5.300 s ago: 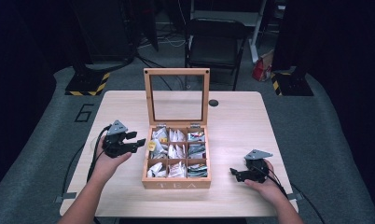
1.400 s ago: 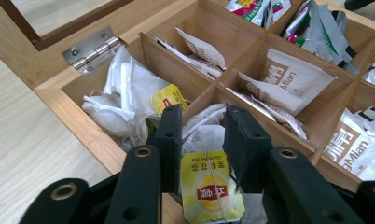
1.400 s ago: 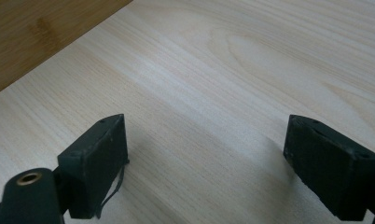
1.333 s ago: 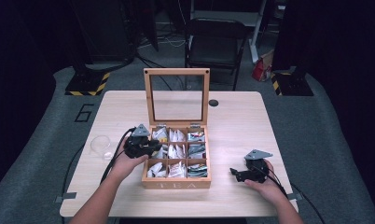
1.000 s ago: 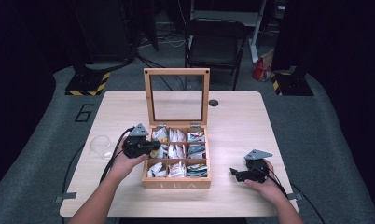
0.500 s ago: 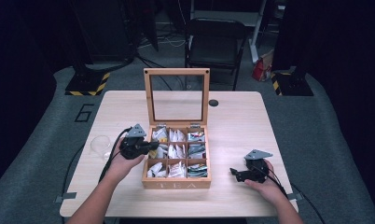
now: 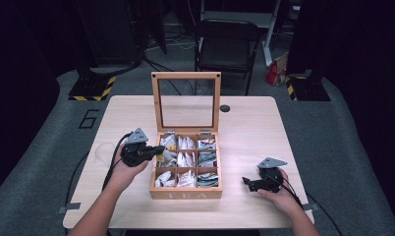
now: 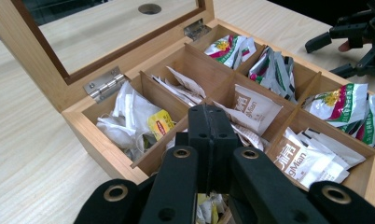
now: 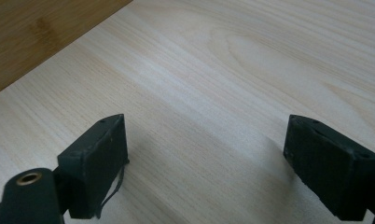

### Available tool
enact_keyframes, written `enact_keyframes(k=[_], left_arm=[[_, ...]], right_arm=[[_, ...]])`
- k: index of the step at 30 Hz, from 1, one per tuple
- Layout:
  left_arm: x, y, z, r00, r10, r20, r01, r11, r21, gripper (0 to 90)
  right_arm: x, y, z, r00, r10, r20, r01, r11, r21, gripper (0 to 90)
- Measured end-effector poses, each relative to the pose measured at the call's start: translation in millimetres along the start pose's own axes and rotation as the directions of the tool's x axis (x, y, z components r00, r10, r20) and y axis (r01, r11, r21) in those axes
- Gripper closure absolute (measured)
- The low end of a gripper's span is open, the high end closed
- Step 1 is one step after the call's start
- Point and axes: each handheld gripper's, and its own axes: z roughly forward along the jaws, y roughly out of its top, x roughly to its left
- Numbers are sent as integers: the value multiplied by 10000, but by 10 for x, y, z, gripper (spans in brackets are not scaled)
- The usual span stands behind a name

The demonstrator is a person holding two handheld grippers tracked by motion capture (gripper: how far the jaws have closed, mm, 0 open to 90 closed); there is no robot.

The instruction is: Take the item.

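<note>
A wooden tea box [image 7: 185,192] stands open mid-desk, its lid upright toward the far edge. Your left gripper [image 8: 208,122] hangs over the box's left column, jaws pressed together above the middle-left compartment; something yellow and white shows below them, but whether a tea bag [image 8: 160,123] is pinched there cannot be told. The tea bags are light, thin, crinkly paper sachets that slip and tear easily; pinch one by a free top edge or corner. Your right gripper [image 7: 253,182] rests near the desk's right edge, jaws wide apart, holding nothing.
</note>
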Motion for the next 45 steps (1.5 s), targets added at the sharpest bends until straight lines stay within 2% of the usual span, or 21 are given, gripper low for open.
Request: enact_keyframes(k=[7,16,20,23,27,32,39,42,45], left_arm=[[-3,57,-63,9999,-49,-165,45,9998,-210,900],[-5,92,-100,9995,190,-244,-194,9997,-144,900],[29,57,-108,9992,33,-388,-37,9999,-101,900],[73,4,-123,9985,-310,-441,300,9993,-238,772],[90,-79,-149,9984,-352,-448,348,9993,-98,741],[114,-169,-194,9980,-474,-423,465,9987,-219,740],[145,-273,-141,9975,-661,-260,663,9978,39,742],[140,-292,-88,9972,-711,-248,713,9974,76,774],[127,-282,-66,9980,-600,-210,601,9982,48,847]], right_arm=[[-1,0,0,10000,-11,5,11,10000,-1,129],[0,0,0,10000,3,0,-3,10000,0,129],[-1,0,0,10000,-13,5,13,10000,-3,129],[-1,-1,0,10000,-11,3,11,10000,-3,129],[-1,0,0,10000,-10,4,10,10000,1,129],[0,0,0,10000,-6,5,6,10000,1,129],[-1,0,0,10000,-12,6,12,10000,0,129],[0,0,0,10000,-9,7,9,10000,0,129],[0,0,0,10000,0,-1,0,10000,0,129]])
